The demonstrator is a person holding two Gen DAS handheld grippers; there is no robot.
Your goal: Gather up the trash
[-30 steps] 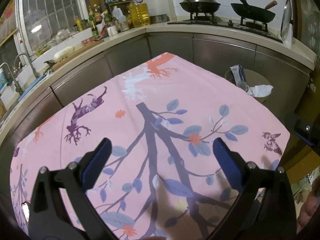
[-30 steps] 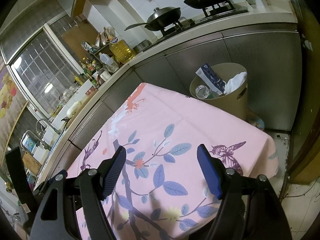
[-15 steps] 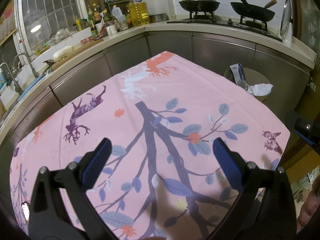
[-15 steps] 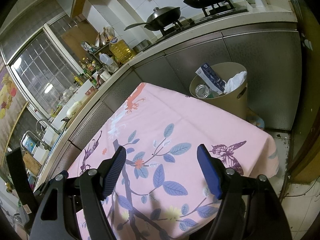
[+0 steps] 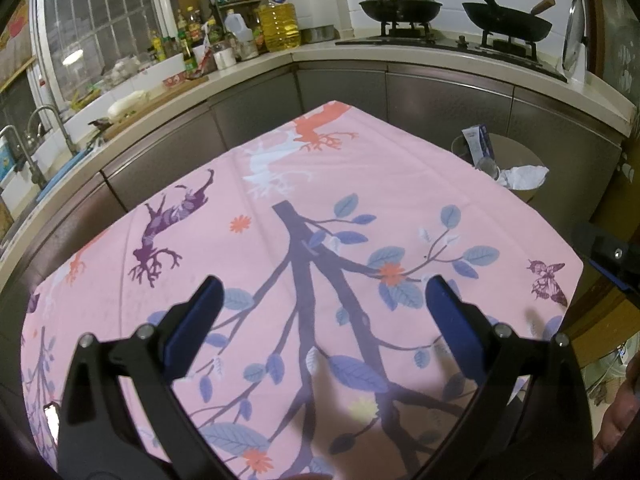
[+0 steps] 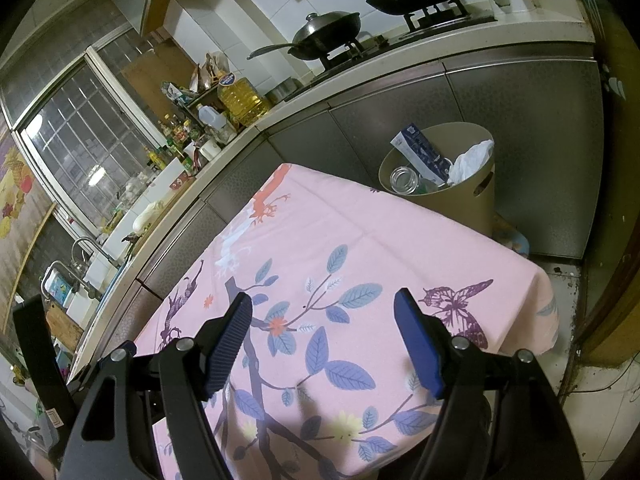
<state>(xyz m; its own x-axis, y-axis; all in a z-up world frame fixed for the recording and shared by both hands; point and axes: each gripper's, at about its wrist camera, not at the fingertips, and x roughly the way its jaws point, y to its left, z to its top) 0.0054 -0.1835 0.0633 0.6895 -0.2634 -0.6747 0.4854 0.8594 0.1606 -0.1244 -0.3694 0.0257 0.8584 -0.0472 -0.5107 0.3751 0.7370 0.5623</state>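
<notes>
Round tan plastic bin (image 6: 476, 196) stands on the floor just past the far right edge of the table, against the grey cabinet fronts (image 6: 400, 120). From the left wrist view the pink cloth hides most of the bin (image 5: 516, 150); only its rim and contents poke above the edge. Inside the bin: blue-and-white carton (image 6: 420, 152) leaning upright, clear glass jar (image 6: 402, 179) lying beside it, crumpled white paper (image 6: 470, 158) at the rim; what lies deeper cannot be made out. Pink tablecloth printed with branches, blue leaves and a purple butterfly (image 6: 320, 264) covers the whole table beside the bin. Left gripper (image 5: 324, 296) hovers above the cloth, blue pads spread wide, nothing between them. Right gripper (image 6: 323, 322) likewise spread wide and holding nothing, above the cloth and well short of the bin.
</notes>
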